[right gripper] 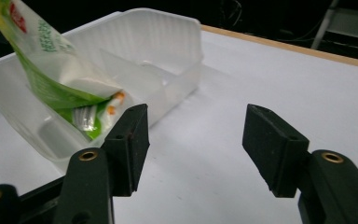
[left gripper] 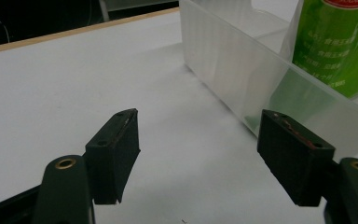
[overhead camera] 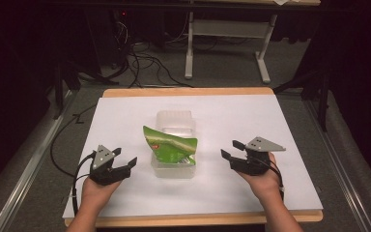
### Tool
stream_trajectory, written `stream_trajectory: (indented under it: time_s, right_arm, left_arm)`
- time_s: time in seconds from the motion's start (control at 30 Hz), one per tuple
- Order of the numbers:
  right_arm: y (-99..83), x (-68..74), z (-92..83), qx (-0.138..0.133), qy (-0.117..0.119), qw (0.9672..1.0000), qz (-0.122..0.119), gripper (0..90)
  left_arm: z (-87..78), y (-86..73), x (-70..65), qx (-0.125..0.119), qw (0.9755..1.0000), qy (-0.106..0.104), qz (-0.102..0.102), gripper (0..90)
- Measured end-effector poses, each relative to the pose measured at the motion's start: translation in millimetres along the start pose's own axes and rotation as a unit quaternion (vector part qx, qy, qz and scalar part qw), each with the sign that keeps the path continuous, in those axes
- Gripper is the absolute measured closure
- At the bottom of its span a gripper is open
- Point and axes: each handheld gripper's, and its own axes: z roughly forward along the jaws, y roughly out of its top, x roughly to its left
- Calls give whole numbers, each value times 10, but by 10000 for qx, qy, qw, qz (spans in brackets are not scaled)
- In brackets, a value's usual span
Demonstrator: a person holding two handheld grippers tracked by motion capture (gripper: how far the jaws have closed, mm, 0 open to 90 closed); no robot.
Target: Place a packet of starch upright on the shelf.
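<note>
the left gripper [overhead camera: 125, 158] sits low over the table [overhead camera: 270, 116] with its jaws spread wide and nothing between them. just to its right, a little ahead of its right jaw, stands the clear plastic bin [left gripper: 242, 79], its long side running away from the person. leaning in the near end of the bin is the green pouch [overhead camera: 171, 145], between the two grippers. its long axis runs roughly across the bin, tilted, its upper left corner raised and its lower end down inside. it looks light, soft and crinkly, likely slick, so i'd judge a pinch on the flat raised edge would hold best; the thin bin would probably slide if nudged. to the right of the bin, the right gripper [overhead camera: 233, 149] is likewise gaping and empty, the bin off its left jaw.
</note>
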Motion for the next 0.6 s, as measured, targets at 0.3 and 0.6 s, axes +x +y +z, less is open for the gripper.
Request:
stream_trajectory:
  time_s: [0.3,0.6]
  right_arm:
    - [-197,-293,-367,-23,-531,9983,252,337]
    - [-378,-448,-557,-135,-897,9944,537,278]
  left_arm:
    - [6,-2,-4,23,10000,13,7,299]
    - [4,6,7,-31,10000,47,-27,300]
